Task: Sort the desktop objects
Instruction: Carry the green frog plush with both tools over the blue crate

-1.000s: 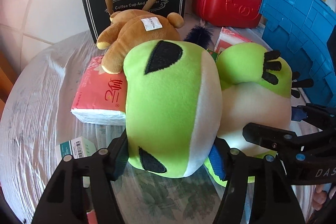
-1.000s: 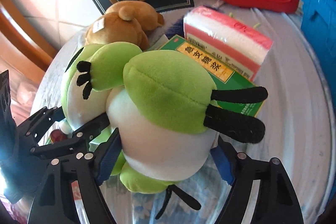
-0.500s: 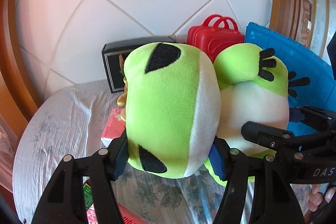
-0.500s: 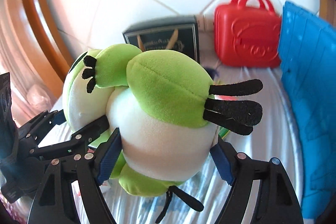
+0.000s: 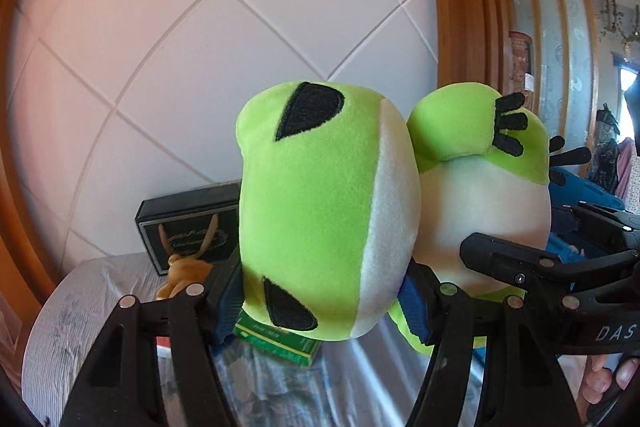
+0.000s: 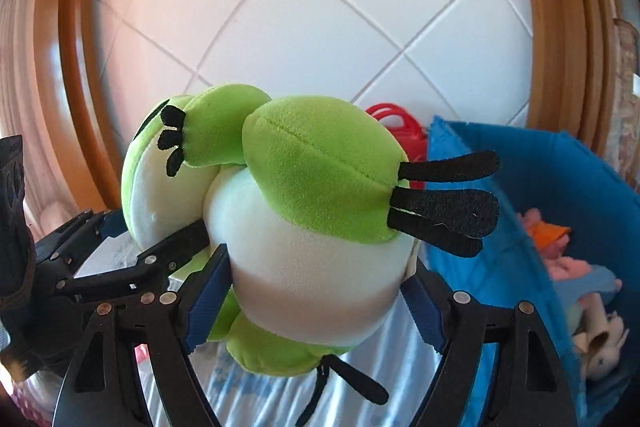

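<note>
A green and white frog plush (image 5: 320, 187) hangs in the air above the table, gripped at both ends. My left gripper (image 5: 320, 303) has its blue pads pressed on the frog's head; its jaws are opening slightly with the head still between them. My right gripper (image 6: 314, 307) is shut on the frog's white belly (image 6: 312, 267), with the black-toed feet sticking out to the right. In the left wrist view the right gripper's fingers (image 5: 520, 267) show at the right. The left gripper's fingers (image 6: 132, 267) show at the left of the right wrist view.
A blue bin (image 6: 540, 195) stands at the right, holding several soft toys (image 6: 588, 307). A red case (image 6: 394, 123) sits behind the frog. On the cloth-covered table (image 5: 80, 307) are a black box (image 5: 188, 227), a brown plush (image 5: 184, 271) and a green carton (image 5: 280, 341). A tiled wall stands behind.
Both grippers have risen together with the frog, lifting it off the table items. The views have tilted up toward the wall, and the inside of the blue bin has come into sight.
</note>
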